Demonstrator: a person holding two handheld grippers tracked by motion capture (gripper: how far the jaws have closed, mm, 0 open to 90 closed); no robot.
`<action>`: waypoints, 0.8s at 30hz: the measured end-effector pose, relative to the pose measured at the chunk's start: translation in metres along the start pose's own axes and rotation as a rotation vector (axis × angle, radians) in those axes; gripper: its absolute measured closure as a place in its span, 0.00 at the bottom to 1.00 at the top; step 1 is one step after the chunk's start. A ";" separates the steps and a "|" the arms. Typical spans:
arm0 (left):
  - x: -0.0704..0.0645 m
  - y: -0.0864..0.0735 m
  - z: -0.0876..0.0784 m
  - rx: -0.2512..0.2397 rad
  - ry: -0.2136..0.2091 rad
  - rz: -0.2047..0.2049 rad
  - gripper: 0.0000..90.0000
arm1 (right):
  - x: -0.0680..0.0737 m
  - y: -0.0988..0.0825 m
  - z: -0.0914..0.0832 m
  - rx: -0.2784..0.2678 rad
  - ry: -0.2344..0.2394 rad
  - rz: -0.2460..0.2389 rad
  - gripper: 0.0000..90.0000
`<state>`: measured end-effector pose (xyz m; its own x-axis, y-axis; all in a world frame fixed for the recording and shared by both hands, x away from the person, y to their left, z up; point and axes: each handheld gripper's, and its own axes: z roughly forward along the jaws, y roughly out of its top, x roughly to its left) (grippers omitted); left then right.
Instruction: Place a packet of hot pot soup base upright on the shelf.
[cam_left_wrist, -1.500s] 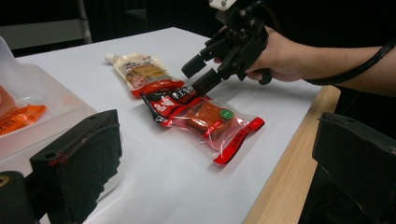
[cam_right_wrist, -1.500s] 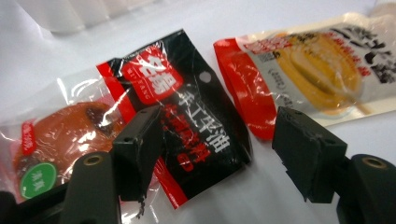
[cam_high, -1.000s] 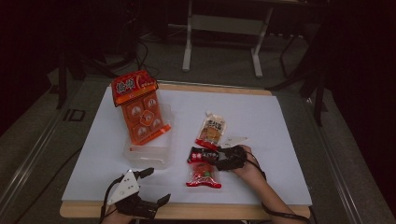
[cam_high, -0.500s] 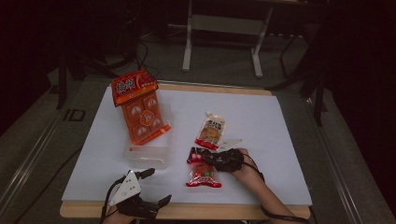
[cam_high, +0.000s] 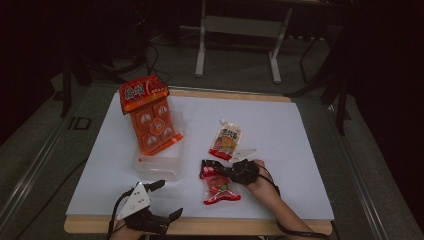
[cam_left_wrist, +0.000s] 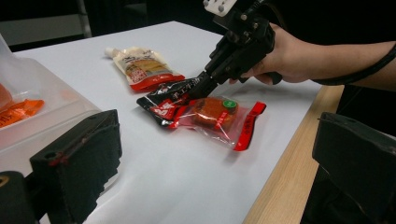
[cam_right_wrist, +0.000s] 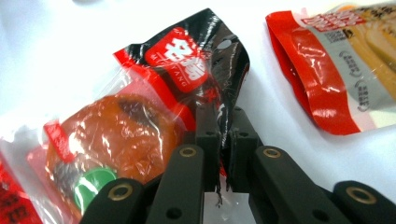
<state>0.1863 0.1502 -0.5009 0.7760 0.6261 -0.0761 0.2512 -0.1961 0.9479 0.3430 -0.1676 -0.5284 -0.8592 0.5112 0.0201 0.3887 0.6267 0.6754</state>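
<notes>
Red-and-black snack packet (cam_high: 218, 184) with a green dot; cream-and-red pouch (cam_high: 226, 140) beyond; orange box (cam_high: 149, 115) far left; white table (cam_high: 280, 125).

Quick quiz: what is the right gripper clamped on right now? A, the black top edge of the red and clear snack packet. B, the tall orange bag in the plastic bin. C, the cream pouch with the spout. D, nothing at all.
A: the right gripper has just been closing, and its jaws pinch the black edge of the snack packet.
</notes>
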 end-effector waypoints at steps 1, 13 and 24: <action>0.000 0.000 0.000 0.000 0.000 0.001 0.02 | 0.000 0.000 -0.001 -0.001 -0.002 0.000 0.96; 0.001 0.001 -0.001 -0.004 0.002 0.002 0.02 | 0.005 0.006 -0.018 -0.058 0.001 -0.014 0.97; 0.001 0.002 0.000 0.005 -0.005 -0.009 0.02 | 0.012 0.008 -0.037 -0.105 0.010 -0.033 0.97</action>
<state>0.1871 0.1503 -0.4988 0.7766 0.6241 -0.0859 0.2606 -0.1941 0.9457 0.3235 -0.1784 -0.4956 -0.8742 0.4856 0.0037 0.3240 0.5776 0.7492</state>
